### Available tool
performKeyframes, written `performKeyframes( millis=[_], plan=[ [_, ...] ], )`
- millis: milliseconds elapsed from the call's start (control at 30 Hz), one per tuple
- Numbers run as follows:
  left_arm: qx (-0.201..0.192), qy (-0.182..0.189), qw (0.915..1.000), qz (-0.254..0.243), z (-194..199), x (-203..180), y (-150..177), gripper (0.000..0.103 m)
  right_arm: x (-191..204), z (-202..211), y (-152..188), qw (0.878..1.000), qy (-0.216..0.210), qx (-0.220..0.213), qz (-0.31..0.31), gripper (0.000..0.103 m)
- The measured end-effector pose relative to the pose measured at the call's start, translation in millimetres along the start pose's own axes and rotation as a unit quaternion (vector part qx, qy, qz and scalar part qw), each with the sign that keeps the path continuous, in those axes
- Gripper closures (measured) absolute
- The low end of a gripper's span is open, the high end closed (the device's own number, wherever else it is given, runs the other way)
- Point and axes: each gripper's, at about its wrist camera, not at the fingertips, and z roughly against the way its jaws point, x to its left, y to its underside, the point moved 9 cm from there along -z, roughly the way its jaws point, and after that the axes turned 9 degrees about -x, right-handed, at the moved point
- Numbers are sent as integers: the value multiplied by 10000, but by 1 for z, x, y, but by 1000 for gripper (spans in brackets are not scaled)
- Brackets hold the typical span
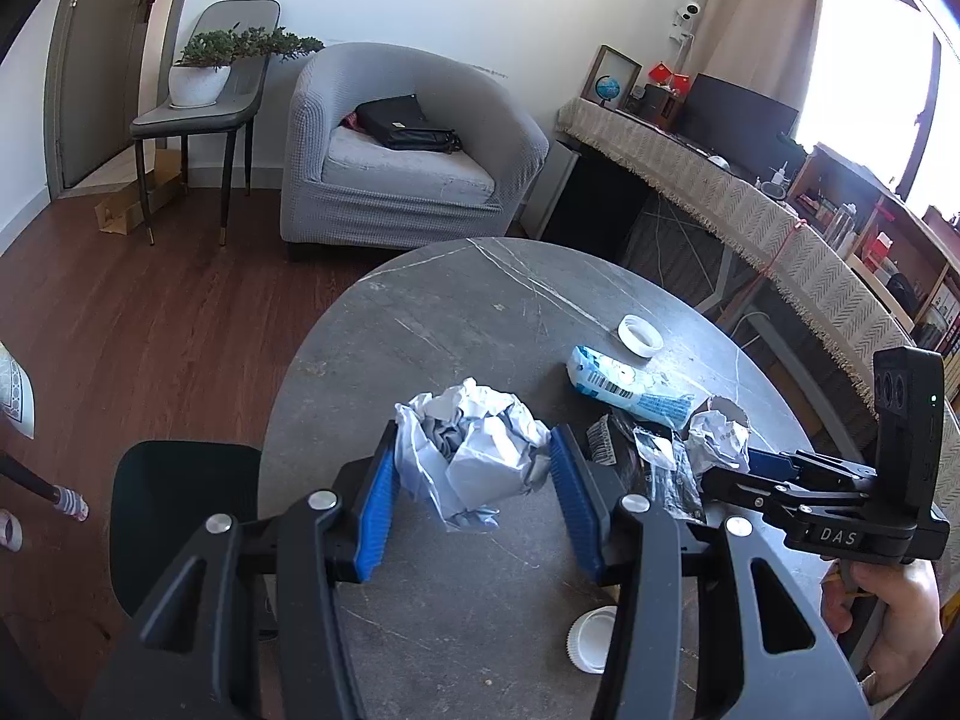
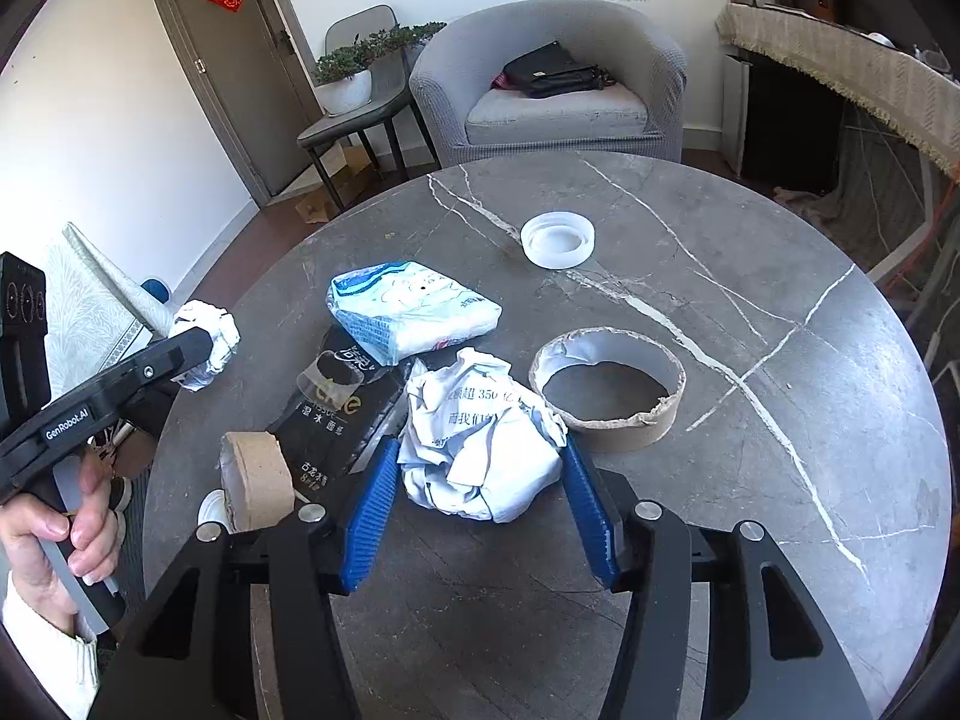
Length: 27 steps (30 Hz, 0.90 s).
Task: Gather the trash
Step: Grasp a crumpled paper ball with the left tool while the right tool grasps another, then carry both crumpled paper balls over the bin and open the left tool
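Crumpled paper [image 1: 474, 456] clamped by left gripper [image 1: 474, 492]; cardboard ring [image 2: 606, 387] empty.

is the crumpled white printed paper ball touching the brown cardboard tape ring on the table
Touching. In the right wrist view the crumpled paper ball overlaps the near left wall of the cardboard ring, with no table visible between them.

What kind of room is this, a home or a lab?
Most likely a lived-in living room or home office: a grey armchair with a black bag on it, a potted plant on a side chair, and a cloth-covered desk with a monitor.
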Motion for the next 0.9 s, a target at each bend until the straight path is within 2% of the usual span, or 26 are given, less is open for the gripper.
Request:
performKeyframes(
  millis=[367, 467, 733, 900],
  plan=[
    [-52, -88, 9999, 76, 10, 19, -5, 52, -2, -9, -9, 9995, -35, -36, -299, 43],
    [-58, -117, 9999, 58, 12, 23, -5, 52, -1, -11, -12, 9994, -31, -75, -329, 48],
    [-106, -427, 9989, 171, 20, 52, -7, 52, 7, 12, -37, 9981, 238, -562, -90, 50],
    [-91, -652, 9975, 266, 25, 79, -5, 52, 29, 16, -52, 9967, 17, -817, 25, 49]
  ],
)
